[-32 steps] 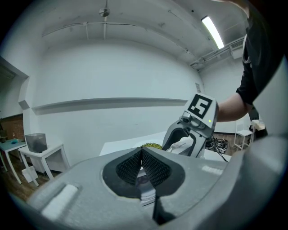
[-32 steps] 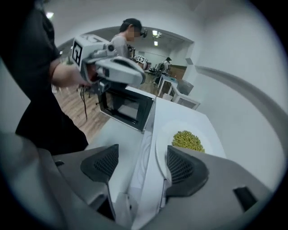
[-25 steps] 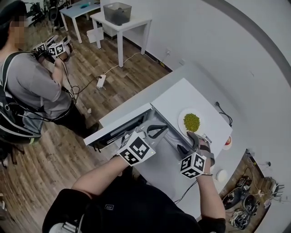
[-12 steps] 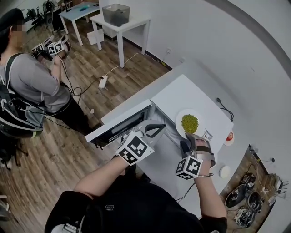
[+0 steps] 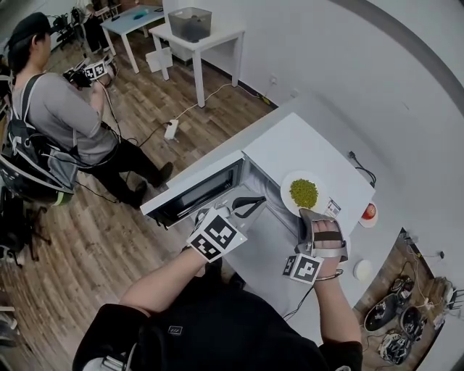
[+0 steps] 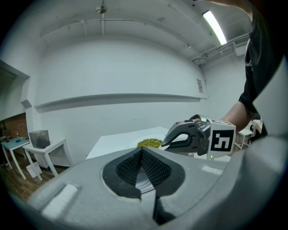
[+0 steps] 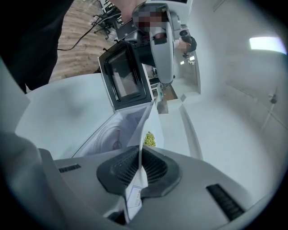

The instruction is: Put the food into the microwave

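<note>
A white plate [image 5: 320,186] with a heap of green food [image 5: 304,193] rests on top of the white microwave [image 5: 290,148]. The microwave's door [image 5: 196,194] hangs open to the left. My right gripper [image 5: 308,214] has just been closing and is now shut on the plate's near rim. In the right gripper view the rim [image 7: 145,127] runs edge-on between the pads [image 7: 155,167], with the food [image 7: 150,139] beyond and the open cavity [image 7: 110,133] to the left. My left gripper [image 5: 260,202] hovers in front of the opening, shut and empty [image 6: 141,151].
A person [image 5: 61,119] holding marker cubes stands on the wooden floor at the back left. White tables [image 5: 206,38] carry a grey bin [image 5: 187,20]. A power strip [image 5: 171,129] lies on the floor. Beside the microwave are a red-topped item [image 5: 370,211] and a white disc [image 5: 360,269].
My right gripper has rolled and shut on the plate's rim. The left gripper has edged a little toward the opening. The person at the back has turned away.
</note>
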A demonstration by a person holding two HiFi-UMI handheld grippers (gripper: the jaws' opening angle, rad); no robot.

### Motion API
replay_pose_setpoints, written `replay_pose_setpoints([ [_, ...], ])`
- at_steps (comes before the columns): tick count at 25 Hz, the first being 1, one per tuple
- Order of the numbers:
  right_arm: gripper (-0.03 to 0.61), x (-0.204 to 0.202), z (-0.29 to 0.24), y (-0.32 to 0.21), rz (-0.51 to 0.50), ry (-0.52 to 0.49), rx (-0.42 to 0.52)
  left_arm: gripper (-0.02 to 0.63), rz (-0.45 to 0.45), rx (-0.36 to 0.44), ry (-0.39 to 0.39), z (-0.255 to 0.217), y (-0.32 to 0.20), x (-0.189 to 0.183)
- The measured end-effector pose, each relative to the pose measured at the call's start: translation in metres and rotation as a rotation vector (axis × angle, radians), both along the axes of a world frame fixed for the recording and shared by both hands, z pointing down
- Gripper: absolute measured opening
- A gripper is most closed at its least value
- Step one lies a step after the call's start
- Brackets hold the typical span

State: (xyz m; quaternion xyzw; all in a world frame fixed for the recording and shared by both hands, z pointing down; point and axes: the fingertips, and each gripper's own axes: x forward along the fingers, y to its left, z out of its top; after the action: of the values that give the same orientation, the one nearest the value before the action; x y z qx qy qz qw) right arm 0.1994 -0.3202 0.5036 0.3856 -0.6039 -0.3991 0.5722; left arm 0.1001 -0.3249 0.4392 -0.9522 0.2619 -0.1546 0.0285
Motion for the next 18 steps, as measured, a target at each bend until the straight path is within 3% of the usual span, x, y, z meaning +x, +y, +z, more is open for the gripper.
replay_pose_setpoints([
  [9, 0.023, -0.008, -0.025, 0.043, -0.108, -0.023, 0.075, 0.008, -0.051, 0.025, -0.010, -0.008, 0.029, 0.004],
  [18, 0.023, -0.067, -0.016, 0.072, -0.204, -0.030, 0.074, 0.008, -0.116, 0.047, 0.007, -0.009, 0.048, -0.048],
])
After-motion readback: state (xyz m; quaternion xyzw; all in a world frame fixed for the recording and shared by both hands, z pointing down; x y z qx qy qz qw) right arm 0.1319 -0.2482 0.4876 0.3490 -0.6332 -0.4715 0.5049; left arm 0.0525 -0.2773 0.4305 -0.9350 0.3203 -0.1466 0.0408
